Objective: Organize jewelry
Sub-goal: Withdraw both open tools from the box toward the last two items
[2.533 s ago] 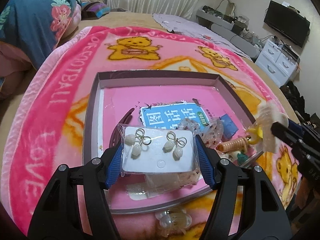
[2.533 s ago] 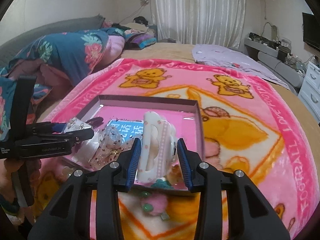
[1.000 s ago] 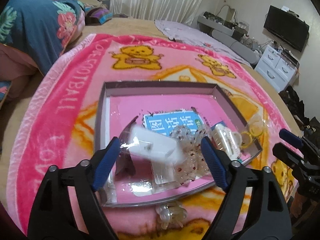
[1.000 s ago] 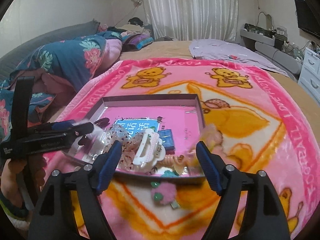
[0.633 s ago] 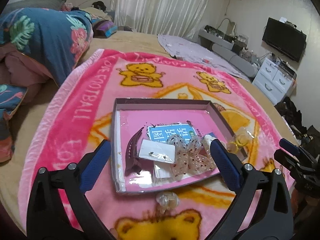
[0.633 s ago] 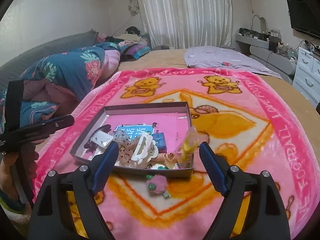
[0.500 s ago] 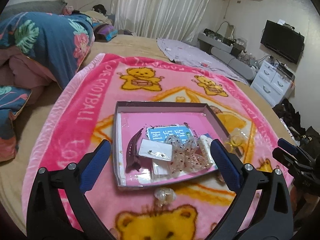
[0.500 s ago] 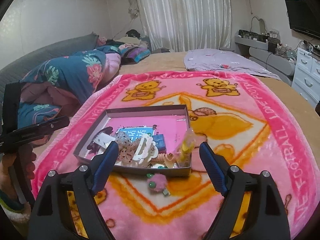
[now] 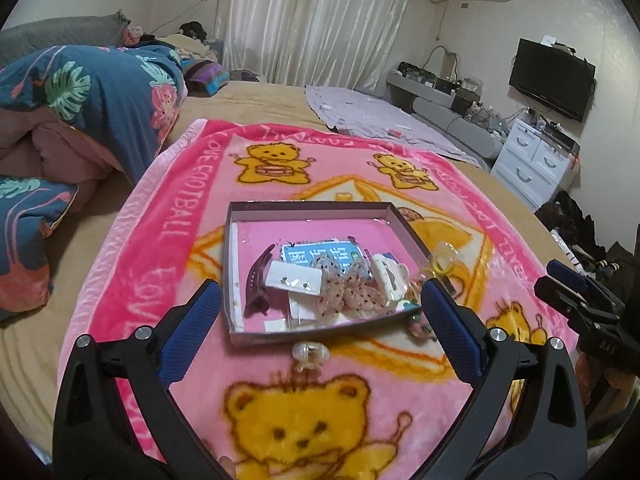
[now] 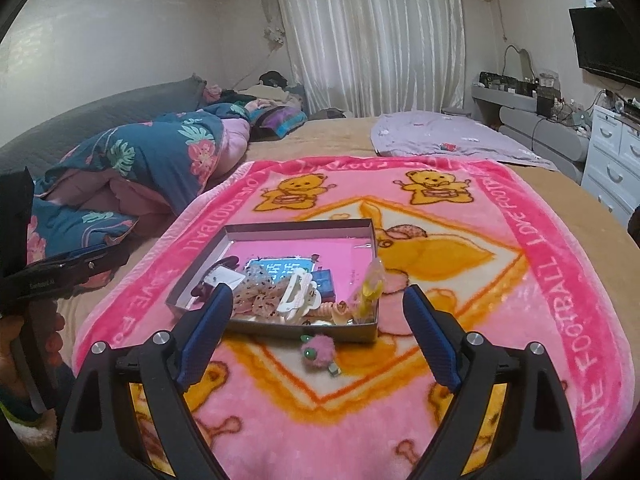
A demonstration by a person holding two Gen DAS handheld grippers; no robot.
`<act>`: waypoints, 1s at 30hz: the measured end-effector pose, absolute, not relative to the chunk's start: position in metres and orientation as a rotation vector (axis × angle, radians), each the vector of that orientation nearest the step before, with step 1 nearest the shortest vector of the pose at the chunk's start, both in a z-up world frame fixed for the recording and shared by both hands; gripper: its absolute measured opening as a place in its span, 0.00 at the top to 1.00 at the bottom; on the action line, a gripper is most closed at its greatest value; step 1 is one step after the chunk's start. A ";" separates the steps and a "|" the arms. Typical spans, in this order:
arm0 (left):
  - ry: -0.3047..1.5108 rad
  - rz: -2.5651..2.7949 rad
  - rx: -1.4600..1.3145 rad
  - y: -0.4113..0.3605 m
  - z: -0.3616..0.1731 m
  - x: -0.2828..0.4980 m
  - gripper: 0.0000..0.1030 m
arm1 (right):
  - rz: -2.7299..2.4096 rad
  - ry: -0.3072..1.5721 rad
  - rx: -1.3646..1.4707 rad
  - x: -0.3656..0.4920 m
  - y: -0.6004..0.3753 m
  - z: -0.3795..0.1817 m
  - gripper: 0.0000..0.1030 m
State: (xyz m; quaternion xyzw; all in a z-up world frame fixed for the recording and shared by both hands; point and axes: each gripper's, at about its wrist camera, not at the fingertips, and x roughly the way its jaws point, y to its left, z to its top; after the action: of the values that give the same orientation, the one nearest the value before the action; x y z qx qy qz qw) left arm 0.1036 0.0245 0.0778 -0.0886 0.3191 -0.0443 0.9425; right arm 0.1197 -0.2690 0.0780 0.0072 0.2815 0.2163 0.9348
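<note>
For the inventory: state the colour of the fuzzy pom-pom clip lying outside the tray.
Pink pom-pom clip, clearest in the right wrist view.

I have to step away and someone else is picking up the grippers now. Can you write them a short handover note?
Left gripper: open, empty, its jaws have just been opening.
Right gripper: open, empty, likewise.
Tray on the pink blanket holds the earring card, white claw clip, dark hair clip, dotted bow.
Left outside, in front of the tray: clear small clip, pink pompom clip.
</note>
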 end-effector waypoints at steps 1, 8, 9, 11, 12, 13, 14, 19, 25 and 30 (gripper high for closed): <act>0.652 -0.090 -0.178 0.024 0.078 0.102 0.09 | 0.443 0.574 0.014 0.118 -0.270 0.078 0.16; 0.662 -0.076 -0.166 0.021 0.077 0.084 0.09 | 0.461 0.575 0.009 0.105 -0.272 0.079 0.16; 0.665 -0.074 -0.164 0.020 0.077 0.082 0.09 | 0.464 0.574 0.007 0.103 -0.272 0.079 0.16; 0.669 -0.070 -0.161 0.019 0.075 0.077 0.09 | 0.469 0.576 0.006 0.100 -0.272 0.078 0.16; 0.671 -0.070 -0.160 0.018 0.075 0.075 0.09 | 0.473 0.576 0.006 0.098 -0.272 0.078 0.16; 0.673 -0.068 -0.157 0.018 0.074 0.073 0.09 | 0.475 0.576 0.005 0.097 -0.272 0.078 0.16; 0.676 -0.066 -0.153 0.017 0.073 0.072 0.09 | 0.476 0.575 0.004 0.096 -0.272 0.077 0.16; 0.693 -0.064 -0.143 0.014 0.068 0.066 0.09 | 0.488 0.583 -0.001 0.089 -0.272 0.073 0.16; 0.721 -0.061 -0.133 0.010 0.057 0.060 0.09 | 0.490 0.605 -0.024 0.085 -0.271 0.060 0.16; 0.758 -0.061 -0.138 0.006 0.042 0.059 0.09 | 0.498 0.637 -0.033 0.085 -0.270 0.048 0.16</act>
State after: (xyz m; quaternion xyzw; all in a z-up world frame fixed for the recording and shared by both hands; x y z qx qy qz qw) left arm 0.0588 0.0064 0.0419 -0.0674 0.3695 -0.0296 0.9263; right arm 0.0849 -0.2705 0.0476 -0.0162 0.3099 0.2424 0.9192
